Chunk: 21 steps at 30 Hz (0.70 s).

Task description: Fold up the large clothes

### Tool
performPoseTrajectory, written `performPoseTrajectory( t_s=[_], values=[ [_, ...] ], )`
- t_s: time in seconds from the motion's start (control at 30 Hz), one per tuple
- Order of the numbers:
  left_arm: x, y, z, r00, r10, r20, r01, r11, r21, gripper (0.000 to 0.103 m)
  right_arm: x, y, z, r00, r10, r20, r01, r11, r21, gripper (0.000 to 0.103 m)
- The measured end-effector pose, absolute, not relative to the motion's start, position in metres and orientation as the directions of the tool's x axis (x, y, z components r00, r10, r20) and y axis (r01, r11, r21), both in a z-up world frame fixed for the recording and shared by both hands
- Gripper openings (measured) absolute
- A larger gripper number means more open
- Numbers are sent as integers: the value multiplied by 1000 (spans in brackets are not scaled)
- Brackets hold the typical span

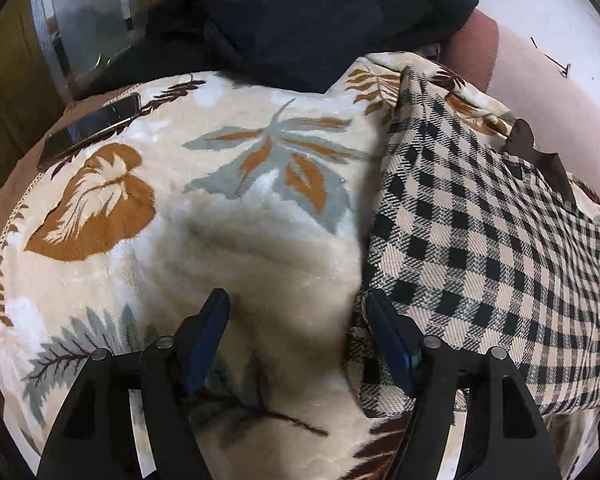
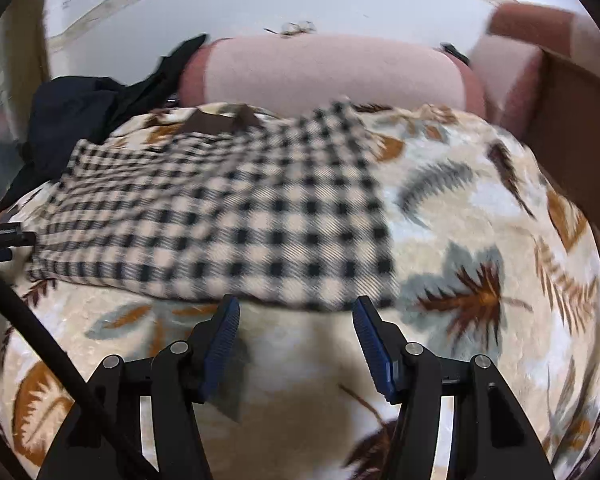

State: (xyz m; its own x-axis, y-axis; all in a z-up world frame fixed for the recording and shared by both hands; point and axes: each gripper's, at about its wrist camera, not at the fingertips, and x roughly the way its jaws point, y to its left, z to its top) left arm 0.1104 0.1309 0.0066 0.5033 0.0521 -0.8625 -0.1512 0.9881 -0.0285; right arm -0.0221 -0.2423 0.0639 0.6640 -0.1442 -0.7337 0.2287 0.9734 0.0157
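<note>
Though right view blurs, left shows phone (image 1: 88,130) beside checked garment (image 1: 480,248).

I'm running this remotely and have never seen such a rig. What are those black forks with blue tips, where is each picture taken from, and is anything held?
Each picture comes from a fisheye camera on a hand-held gripper, looking along its two fingers. In the left view, the left gripper stands open at the edge of the checked garment, holding nothing. In the right view, the right gripper is open and empty, just short of the same garment's near edge. The garment lies on a leaf-patterned blanket. A dark garment is piled behind, and a phone lies on the blanket's edge.
</note>
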Motion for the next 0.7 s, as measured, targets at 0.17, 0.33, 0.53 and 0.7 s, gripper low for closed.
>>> performPoseTrajectory(
  t_s=[0.17, 0.33, 0.53, 0.7],
  values=[
    [109, 143, 14, 526, 269, -807, -198, 961, 191, 71, 27, -200, 79, 667, -25, -745, 103, 993, 59, 63],
    [104, 179, 27, 538, 207, -817, -230, 969, 94, 71, 93, -141, 63, 605, 101, -789, -8, 993, 121, 53],
    [105, 220, 33, 523, 153, -839, -312, 950, -21, 71, 158, -65, 46, 552, 165, -817, -107, 986, 127, 33],
    [104, 230, 38, 533, 93, -841, -339, 934, -111, 71, 219, -12, 35, 521, 110, -846, -162, 986, 28, 37]
  ],
)
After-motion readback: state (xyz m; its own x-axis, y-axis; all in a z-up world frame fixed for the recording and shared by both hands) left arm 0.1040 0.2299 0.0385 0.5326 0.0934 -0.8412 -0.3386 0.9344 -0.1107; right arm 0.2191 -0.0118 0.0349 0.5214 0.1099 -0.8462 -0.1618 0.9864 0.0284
